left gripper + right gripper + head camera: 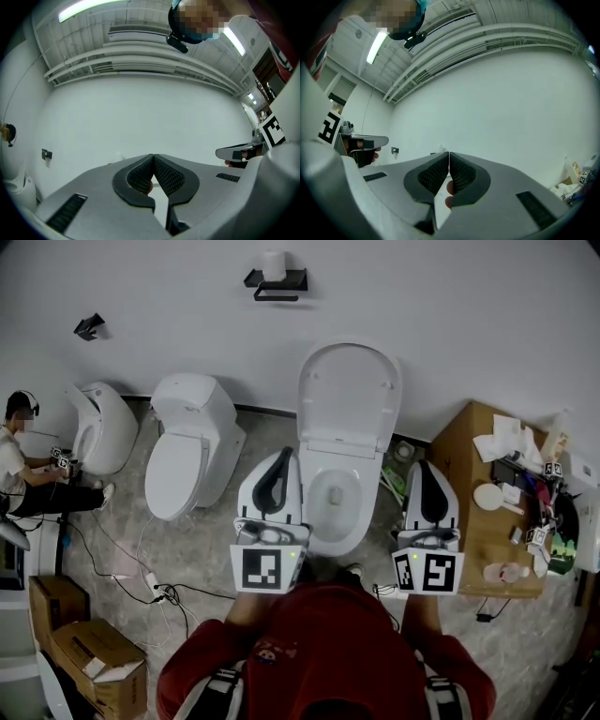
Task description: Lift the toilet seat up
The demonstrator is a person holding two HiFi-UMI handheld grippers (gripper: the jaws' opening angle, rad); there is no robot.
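The toilet bowl's [335, 493] near rim is hidden behind the left gripper [282, 456] and the wearer's torso [328, 643]. At three o'clock, the tabletop's [464, 512] clutter [511, 474] is too small to identify. At nine o'clock, a seated person [17, 470] is cropped.

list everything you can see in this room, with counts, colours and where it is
toilet ahead: 1, white, in front of the person, lid up against the wall
middle toilet: 1, white, left of it, lid down
far toilet: 1, white, far left
seated person: 1, white top, beside the far toilet
shelf: 1, black, on the wall, with a white roll
table: 1, wooden, right, cluttered
cardboard boxes: 2, brown, lower left
cables: several, on the floor at left
red top: 1, on the person, bottom
left tool: 1, grey with black pads, shut, empty
right tool: 1, same colours, shut, empty
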